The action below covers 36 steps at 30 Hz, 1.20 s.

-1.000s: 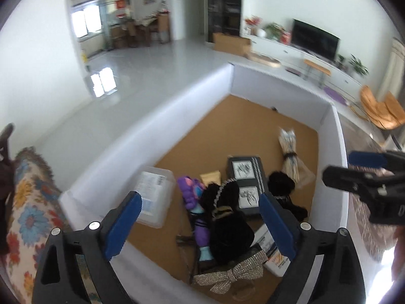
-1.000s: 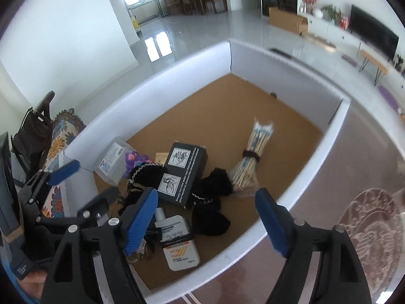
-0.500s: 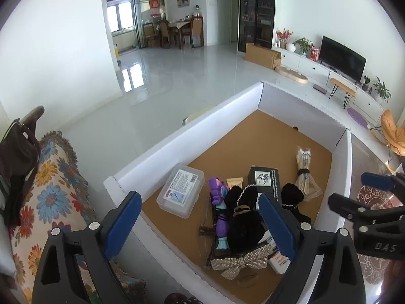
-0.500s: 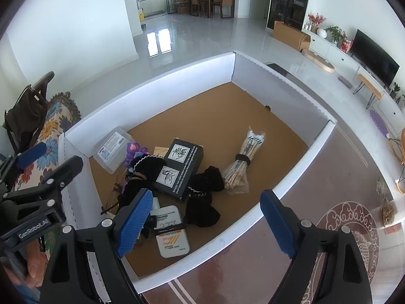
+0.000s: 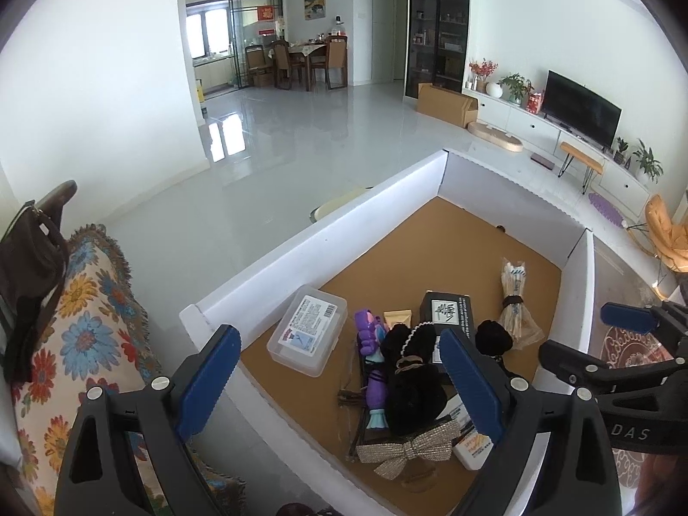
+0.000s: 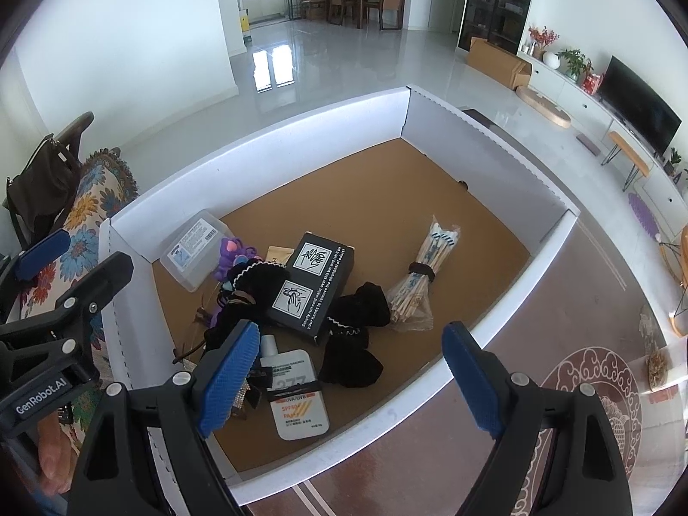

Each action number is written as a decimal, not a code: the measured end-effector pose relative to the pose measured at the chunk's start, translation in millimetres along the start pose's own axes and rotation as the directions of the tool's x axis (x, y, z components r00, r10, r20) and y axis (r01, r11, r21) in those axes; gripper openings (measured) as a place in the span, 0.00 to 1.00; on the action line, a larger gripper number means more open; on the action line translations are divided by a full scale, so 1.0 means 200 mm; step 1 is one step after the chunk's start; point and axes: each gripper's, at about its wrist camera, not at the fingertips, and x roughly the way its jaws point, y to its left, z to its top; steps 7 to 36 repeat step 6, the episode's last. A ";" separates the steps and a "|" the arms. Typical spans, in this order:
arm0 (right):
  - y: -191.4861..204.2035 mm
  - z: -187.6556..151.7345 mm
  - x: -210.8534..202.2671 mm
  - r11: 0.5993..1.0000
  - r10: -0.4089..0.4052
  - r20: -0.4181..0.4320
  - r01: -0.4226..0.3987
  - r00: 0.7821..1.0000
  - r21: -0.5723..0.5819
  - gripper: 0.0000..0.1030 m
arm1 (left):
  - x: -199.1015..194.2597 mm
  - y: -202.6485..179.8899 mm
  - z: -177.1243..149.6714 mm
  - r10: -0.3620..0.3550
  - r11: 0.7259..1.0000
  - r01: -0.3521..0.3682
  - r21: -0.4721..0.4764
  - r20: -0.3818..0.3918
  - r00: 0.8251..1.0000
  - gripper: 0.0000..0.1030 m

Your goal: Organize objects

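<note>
A white-walled tray [image 6: 490,327] with a cork floor holds a pile of objects. In the right wrist view I see a clear plastic box [image 6: 193,253], a black box [image 6: 314,284], a bundle of sticks [image 6: 425,275], a sunscreen bottle [image 6: 296,395], black cloth [image 6: 352,344] and a purple toy [image 6: 232,253]. The left wrist view shows the clear box [image 5: 307,329], the purple toy [image 5: 372,357] and a glittery bow [image 5: 406,451]. My left gripper [image 5: 339,382] and right gripper [image 6: 350,374] are both open and empty, held above the tray's near edge.
A flowered cloth [image 5: 73,344] and a dark bag [image 5: 26,258] lie to the left of the tray. A patterned rug [image 6: 602,387] lies to the right. A glossy floor, TV [image 5: 580,116] and dining table [image 5: 301,60] are far behind.
Both grippers have risen and pulled back from the tray, so the pile looks smaller and more of the room shows. Both stay open. The objects have not moved.
</note>
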 end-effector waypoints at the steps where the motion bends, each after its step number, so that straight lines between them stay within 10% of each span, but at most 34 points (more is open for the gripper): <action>1: 0.00 0.00 0.00 1.000 0.000 0.000 0.000 1.000 0.002 0.85 | 0.00 0.00 0.00 -0.010 1.000 0.010 -0.002 -0.003 1.000 0.92; 36: -0.02 0.00 0.00 1.000 0.007 0.016 -0.008 1.000 0.020 0.85 | 0.00 -0.02 -0.01 -0.007 1.000 0.007 -0.017 0.013 1.000 0.92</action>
